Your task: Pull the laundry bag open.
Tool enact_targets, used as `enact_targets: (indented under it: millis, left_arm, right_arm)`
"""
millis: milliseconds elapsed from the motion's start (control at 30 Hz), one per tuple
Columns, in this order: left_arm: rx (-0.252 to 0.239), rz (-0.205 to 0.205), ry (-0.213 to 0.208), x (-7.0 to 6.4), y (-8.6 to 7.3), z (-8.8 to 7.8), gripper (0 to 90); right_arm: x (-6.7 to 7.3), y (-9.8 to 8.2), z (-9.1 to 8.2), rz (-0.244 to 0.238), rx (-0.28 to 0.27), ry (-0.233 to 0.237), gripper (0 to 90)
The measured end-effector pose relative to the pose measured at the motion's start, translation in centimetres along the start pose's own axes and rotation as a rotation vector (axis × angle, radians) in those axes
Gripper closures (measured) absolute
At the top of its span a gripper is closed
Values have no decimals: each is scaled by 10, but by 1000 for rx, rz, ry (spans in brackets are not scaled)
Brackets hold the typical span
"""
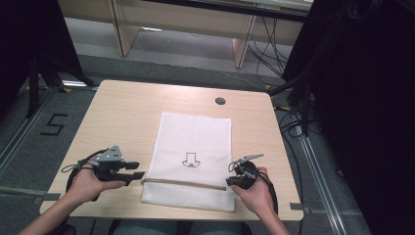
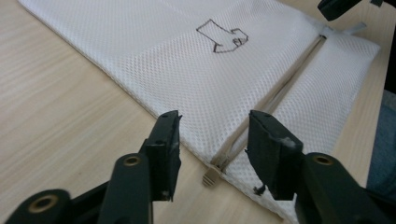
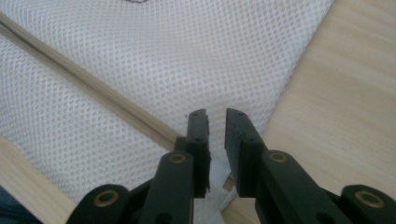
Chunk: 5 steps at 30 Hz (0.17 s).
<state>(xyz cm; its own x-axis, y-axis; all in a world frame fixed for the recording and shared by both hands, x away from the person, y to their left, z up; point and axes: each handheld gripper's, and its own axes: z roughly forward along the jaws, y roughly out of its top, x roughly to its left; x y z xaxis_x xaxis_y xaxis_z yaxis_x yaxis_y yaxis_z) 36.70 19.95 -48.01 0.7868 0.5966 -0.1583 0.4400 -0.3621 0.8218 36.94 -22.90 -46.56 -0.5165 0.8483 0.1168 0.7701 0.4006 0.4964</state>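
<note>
On the pale wooden desk (image 1: 122,112), lower centre of frame: a flat white mesh zip bag (image 1: 195,142).
Left gripper (image 2: 214,135) fingers released around the beige zipper pull (image 2: 211,176); right gripper (image 3: 216,122) fingers slightly parted, grasping nothing. Best pinch the pull squarely, anchoring the far end.

Light wooden table (image 1: 122,117) on grey floor (image 1: 44,142), black curtains (image 1: 372,98) flanking.

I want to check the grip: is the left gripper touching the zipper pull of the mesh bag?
Apart. In the left gripper view, the zipper pull lies between the open left gripper with bare table either side.
</note>
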Motion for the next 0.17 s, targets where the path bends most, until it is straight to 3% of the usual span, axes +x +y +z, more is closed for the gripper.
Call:
enact_targets:
  millis: [33,67,133,167]
  left_arm:
    - [-2,-24,-3,1,-1,1,496]
    - [-16,-14,3,3,-1,2,480]
    - [-32,-60,14,6,-1,3,451]
    - [-48,-57,14,10,-1,2,432]
  right_arm:
    - [2,0,-1,28,12,10,772]
    - [0,0,-1,11,-10,-8,759]
    - [-3,-1,-1,6,-28,-14,744]
    - [-6,-1,-3,-5,-36,-6,724]
